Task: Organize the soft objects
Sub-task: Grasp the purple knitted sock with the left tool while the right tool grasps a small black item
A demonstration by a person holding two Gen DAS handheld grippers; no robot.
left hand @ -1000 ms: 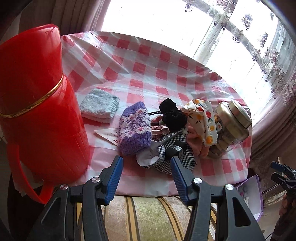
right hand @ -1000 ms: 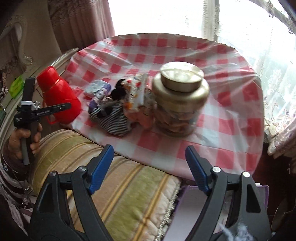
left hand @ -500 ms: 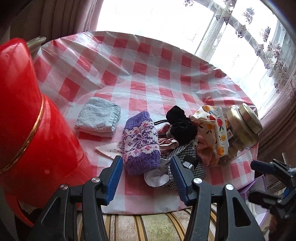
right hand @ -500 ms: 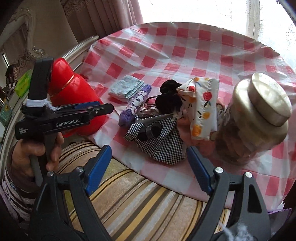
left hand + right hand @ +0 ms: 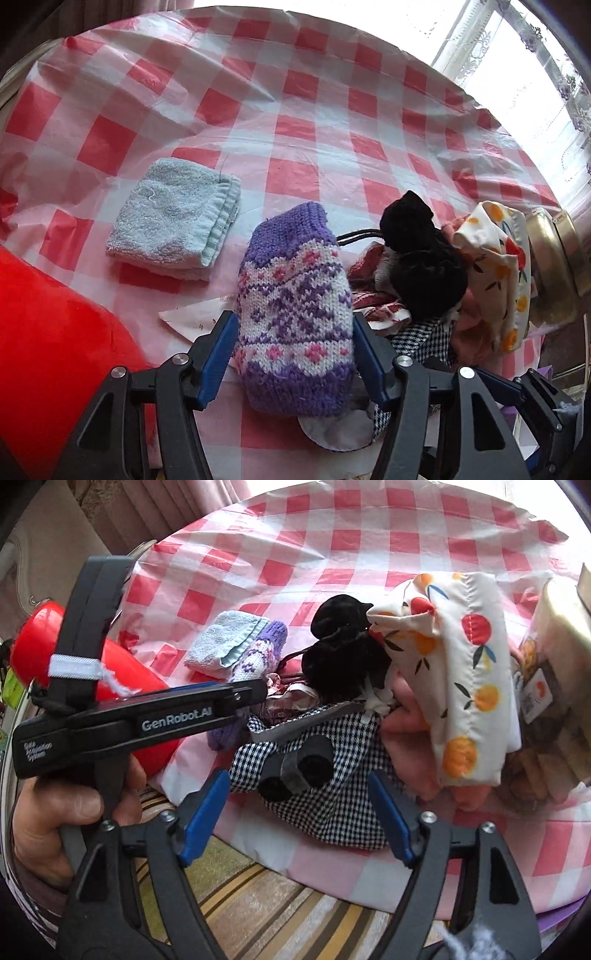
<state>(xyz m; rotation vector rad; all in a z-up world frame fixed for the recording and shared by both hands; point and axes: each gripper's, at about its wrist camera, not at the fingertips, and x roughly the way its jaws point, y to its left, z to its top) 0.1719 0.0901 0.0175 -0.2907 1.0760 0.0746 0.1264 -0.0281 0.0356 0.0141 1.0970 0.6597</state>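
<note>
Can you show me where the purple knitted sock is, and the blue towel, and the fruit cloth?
purple knitted sock (image 5: 295, 314): left wrist view, on its patterned middle.
blue towel (image 5: 173, 218): left wrist view, on its fluffy top face.
fruit cloth (image 5: 461, 672): right wrist view, on its white middle between printed fruits.

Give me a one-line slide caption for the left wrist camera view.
Left tool straddles a purple knitted sock on the checked tablecloth, folded blue towel beside it.
</note>
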